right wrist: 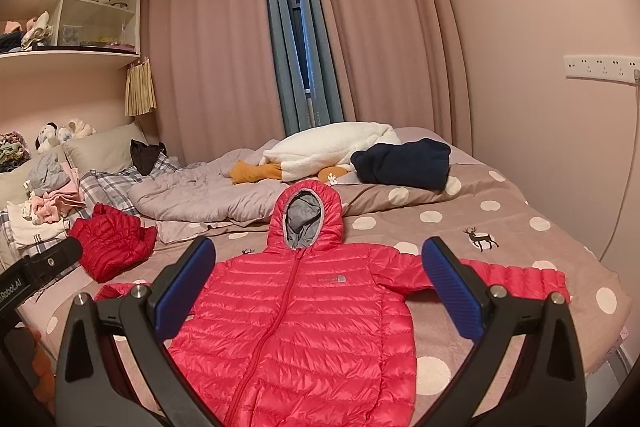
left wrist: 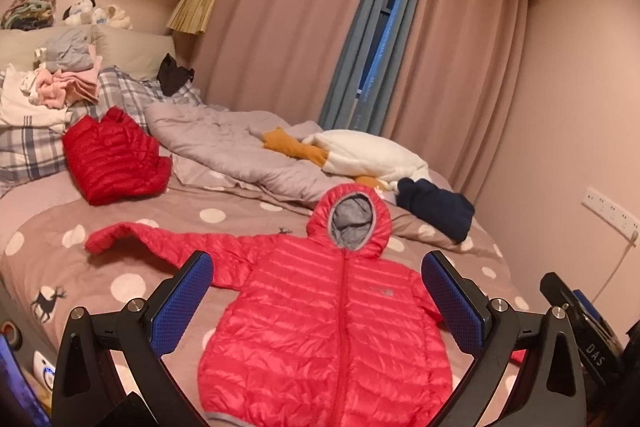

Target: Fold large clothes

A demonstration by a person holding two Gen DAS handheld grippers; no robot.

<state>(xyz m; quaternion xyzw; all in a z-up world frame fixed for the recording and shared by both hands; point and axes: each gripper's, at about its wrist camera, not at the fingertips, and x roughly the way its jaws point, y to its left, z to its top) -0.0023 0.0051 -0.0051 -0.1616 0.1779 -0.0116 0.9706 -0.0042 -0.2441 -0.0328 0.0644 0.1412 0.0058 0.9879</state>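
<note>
Far left on the bed [left wrist: 48, 227]: a folded red puffer [left wrist: 114, 157], w/ a pile of pink & white clothes [left wrist: 52, 87] behind it. Centre, near edge: the pink-red hooded down jacket [left wrist: 328, 315] lies flat, front up, zipped, hood pointing far, both sleeves spread out sideways. Far right: a navy bundle [right wrist: 404, 163] beside a white plush [right wrist: 332, 147]. Left gripper [left wrist: 316, 299] & right gripper [right wrist: 320, 287] both hover above the jacket, jaws spread wide, nothing held. Judgement: jacket is light, puffy, slick nylon, so it'll prob. slide & spring back. Best grab at sleeve cuffs [right wrist: 548, 279] or hem corners, pinching deep through the shell.
</note>
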